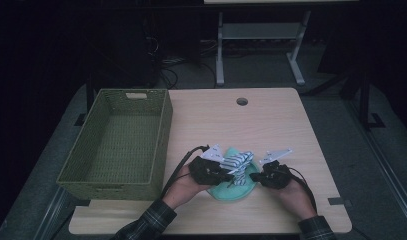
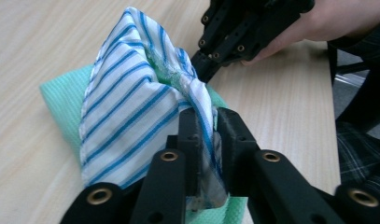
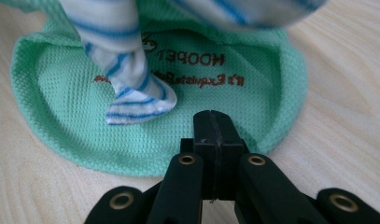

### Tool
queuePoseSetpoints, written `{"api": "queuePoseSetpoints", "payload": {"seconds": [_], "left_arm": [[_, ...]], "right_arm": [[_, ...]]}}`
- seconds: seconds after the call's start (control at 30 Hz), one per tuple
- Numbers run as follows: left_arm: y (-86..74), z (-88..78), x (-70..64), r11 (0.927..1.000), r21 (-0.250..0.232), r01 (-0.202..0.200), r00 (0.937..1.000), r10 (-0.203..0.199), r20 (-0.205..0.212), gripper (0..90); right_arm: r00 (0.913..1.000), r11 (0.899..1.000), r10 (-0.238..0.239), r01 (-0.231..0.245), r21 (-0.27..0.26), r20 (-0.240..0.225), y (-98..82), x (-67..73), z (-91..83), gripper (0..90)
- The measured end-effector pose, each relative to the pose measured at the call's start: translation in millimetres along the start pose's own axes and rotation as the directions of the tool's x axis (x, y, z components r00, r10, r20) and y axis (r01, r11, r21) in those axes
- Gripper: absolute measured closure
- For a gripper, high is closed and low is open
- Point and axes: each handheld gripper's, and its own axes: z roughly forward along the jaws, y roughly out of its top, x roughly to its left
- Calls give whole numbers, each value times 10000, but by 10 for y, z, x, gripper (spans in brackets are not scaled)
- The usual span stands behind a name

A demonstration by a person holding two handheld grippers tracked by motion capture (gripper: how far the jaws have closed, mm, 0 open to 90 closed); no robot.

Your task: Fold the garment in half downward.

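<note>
A white cloth with blue stripes (image 1: 237, 161) is bunched up over a round green mesh cloth (image 1: 231, 192) near the table's front edge. My left gripper (image 2: 207, 121) is shut on a fold of the striped cloth (image 2: 127, 107), which rises from the green cloth (image 2: 61, 93) and hangs over it. My right gripper (image 3: 214, 119) stands shut at the green cloth's (image 3: 61, 102) rim, with nothing visible between its jaws; a striped corner (image 3: 127, 74) droops in front of it. From above, the left gripper (image 1: 230, 175) and right gripper (image 1: 255, 176) face each other across the cloths.
A green woven basket (image 1: 163, 130) with nothing in it stands on the table's left side, close to the left hand. A cable hole (image 1: 242, 101) sits near the far edge. Bare wooden tabletop (image 1: 271, 125) lies beyond the cloths.
</note>
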Motion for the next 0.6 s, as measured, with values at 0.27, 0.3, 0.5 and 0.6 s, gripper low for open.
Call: {"api": "queuePoseSetpoints", "payload": {"seconds": [0.27, 0.3, 0.5, 0.6], "left_arm": [[66, -82, 31, 9988, -460, 182, 9998, -179, 69, 595], [79, -95, 42, 9982, -542, 260, 9996, -257, 65, 595], [157, -151, 175, 9963, -623, 585, 9967, -619, -527, 657], [168, -129, 284, 9947, -551, 867, 9920, -913, -870, 768]], "right_arm": [[10000, 9999, 17, -17, -146, -19, -2, 16, -63, 895], [10000, 9998, 30, -31, -221, -52, -2, 22, -77, 895], [9994, 9991, -99, 85, -421, -318, -18, 116, -140, 895], [9987, 9991, -223, 205, -382, -457, -12, 173, -141, 895]]}}
